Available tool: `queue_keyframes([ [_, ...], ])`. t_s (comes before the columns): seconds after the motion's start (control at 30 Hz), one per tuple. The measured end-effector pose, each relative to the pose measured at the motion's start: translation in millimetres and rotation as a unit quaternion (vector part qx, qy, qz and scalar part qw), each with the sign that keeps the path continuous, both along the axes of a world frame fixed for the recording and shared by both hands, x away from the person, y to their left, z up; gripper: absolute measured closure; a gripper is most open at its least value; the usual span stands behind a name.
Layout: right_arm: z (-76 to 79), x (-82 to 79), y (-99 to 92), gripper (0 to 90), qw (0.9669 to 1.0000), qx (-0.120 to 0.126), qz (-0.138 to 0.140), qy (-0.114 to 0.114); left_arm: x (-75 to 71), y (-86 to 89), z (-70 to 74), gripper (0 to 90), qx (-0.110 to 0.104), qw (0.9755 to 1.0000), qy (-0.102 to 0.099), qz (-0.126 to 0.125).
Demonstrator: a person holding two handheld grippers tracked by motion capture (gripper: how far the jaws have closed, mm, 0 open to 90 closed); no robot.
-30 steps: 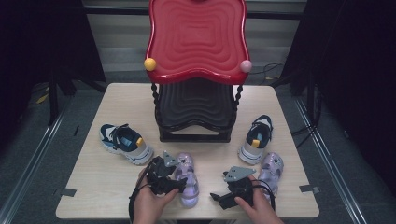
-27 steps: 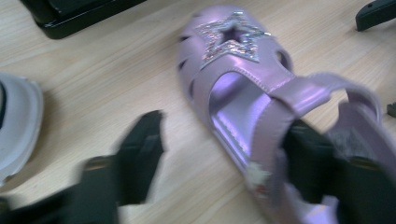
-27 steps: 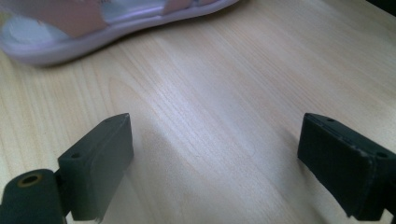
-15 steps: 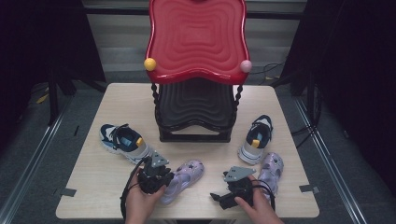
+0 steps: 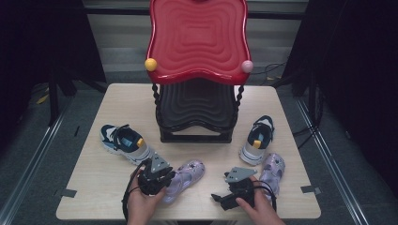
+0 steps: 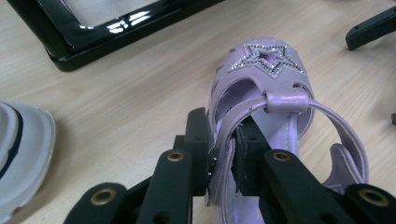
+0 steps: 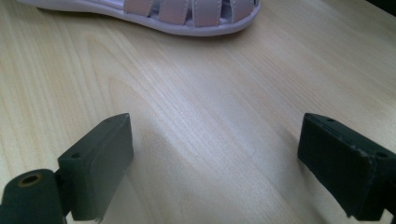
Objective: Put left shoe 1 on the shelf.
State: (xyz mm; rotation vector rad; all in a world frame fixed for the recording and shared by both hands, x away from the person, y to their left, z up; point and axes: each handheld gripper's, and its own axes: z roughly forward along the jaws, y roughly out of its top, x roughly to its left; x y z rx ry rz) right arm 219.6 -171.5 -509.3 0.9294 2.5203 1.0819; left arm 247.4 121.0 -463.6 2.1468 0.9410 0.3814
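Observation:
A lilac sandal with a glitter star on its toe lies on the wooden table, toe pointing up and right. My left gripper has just been closing, and its pads now pinch the sandal's side strap. My right gripper rests low over bare table and points left, jaws wide open with nothing between them. A lilac sandal's sole edge lies ahead of it. A second lilac sandal sits just right of the right hand.
A black stand with a red wavy top fills the table's middle back; its base frame lies close ahead of the left gripper. One navy-and-white sneaker sits left of the stand and another right. The table's front edge runs under both hands.
The left gripper shifted slightly left and closed on the sandal's strap. The sandal swung from lying straight to angled, its toe now pointing up-right. The right gripper stayed put.

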Motion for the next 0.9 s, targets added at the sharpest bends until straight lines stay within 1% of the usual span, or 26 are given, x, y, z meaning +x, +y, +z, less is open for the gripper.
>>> queue_keyframes([
  [0.03, 0.0, 0.0, 0.0, 9.8, 1.0, 0.0, 0.0, 0.0, -0.3, -0.1, -0.7, 78.6, -0.004, 1.0, -0.004, 0.0],
  [0.07, 0.0, 0.0, 0.0, 9.8, 1.0, 0.0, 0.0, 0.0, 0.2, 0.2, -1.3, 78.6, -0.002, 1.0, -0.004, -0.001],
  [0.1, 0.0, 0.0, 0.0, 9.8, 1.0, 0.0, 0.0, 0.0, -0.3, 0.4, -2.3, 78.6, -0.01, 0.9999, -0.006, 0.005],
  [0.13, 0.0, 0.0, 0.0, 9.8, 1.0, 0.0, 0.0, -0.001, -0.2, 0.6, -3.3, 78.5, -0.012, 0.9999, -0.009, 0.003],
  [0.17, 0.0, 0.0, 0.0, 9.8, 1.0, 0.0, 0.0, 0.0, -0.2, 1.0, -3.5, 78.5, -0.007, 1.0, -0.006, 0.004],
  [0.23, 0.0, 0.0, 0.0, 9.9, 1.0, 0.0, 0.0, 0.0, -0.1, 1.5, -3.4, 77.9, -0.013, 0.9999, -0.008, 0.003],
  [0.3, 0.0, 0.0, 0.0, 9.8, 1.0, 0.0, 0.0, 0.0, -0.4, 1.1, -3.3, 76.9, -0.014, 0.9998, -0.015, 0.005],
  [0.33, 0.0, 0.0, -0.1, 9.8, 1.0, 0.0, 0.0, -0.001, -0.5, 0.4, -3.9, 76.7, -0.018, 0.9997, -0.015, 0.004],
  [0.37, 0.0, 0.0, 0.0, 9.8, 1.0, 0.0, 0.0, 0.0, -0.5, 0.8, -3.8, 76.7, -0.015, 0.9997, -0.018, 0.003],
  [0.4, 0.0, 0.1, -0.1, 9.9, 1.0, -0.001, 0.0, -0.002, -0.7, 0.5, -4.4, 76.7, -0.018, 0.9996, -0.019, 0.003],
  [0.43, 0.0, 0.0, 0.0, 9.9, 1.0, 0.0, 0.0, 0.0, -0.7, 0.7, -5.1, 76.6, -0.016, 0.9997, -0.02, 0.001],
  [0.47, 0.0, 0.0, -0.1, 9.8, 1.0, 0.0, 0.0, -0.001, -0.8, 1.2, -6.3, 76.3, -0.022, 0.9994, -0.025, 0.005],
  [0.53, 0.0, 0.0, 0.0, 9.8, 1.0, 0.0, 0.0, 0.0, -0.6, 2.4, -7.6, 76.0, -0.031, 0.9993, -0.021, 0.004],
  [0.6, 0.0, 0.1, -0.1, 9.8, 1.0, -0.001, 0.0, -0.001, -0.4, 3.1, -8.6, 76.2, -0.034, 0.9991, -0.025, 0.0],
  [0.63, 0.0, 0.0, -0.1, 9.8, 1.0, 0.0, 0.0, -0.001, -0.4, 3.2, -9.2, 76.5, -0.038, 0.9989, -0.028, -0.001],
  [0.7, 0.0, 0.0, -0.1, 9.8, 1.0, -0.001, 0.0, -0.001, 0.0, 3.1, -10.3, 76.8, -0.049, 0.9985, -0.026, 0.0],
  [0.8, 0.0, 0.0, 0.0, 9.8, 1.0, 0.0, 0.0, 0.0, -0.5, 2.5, -9.1, 78.5, -0.053, 0.998, -0.034, 0.003],
  [0.9, 0.0, 0.0, 0.0, 9.8, 1.0, 0.0, 0.0, 0.0, -1.9, 2.1, -4.7, 80.4, -0.049, 0.9975, -0.05, 0.005],
])
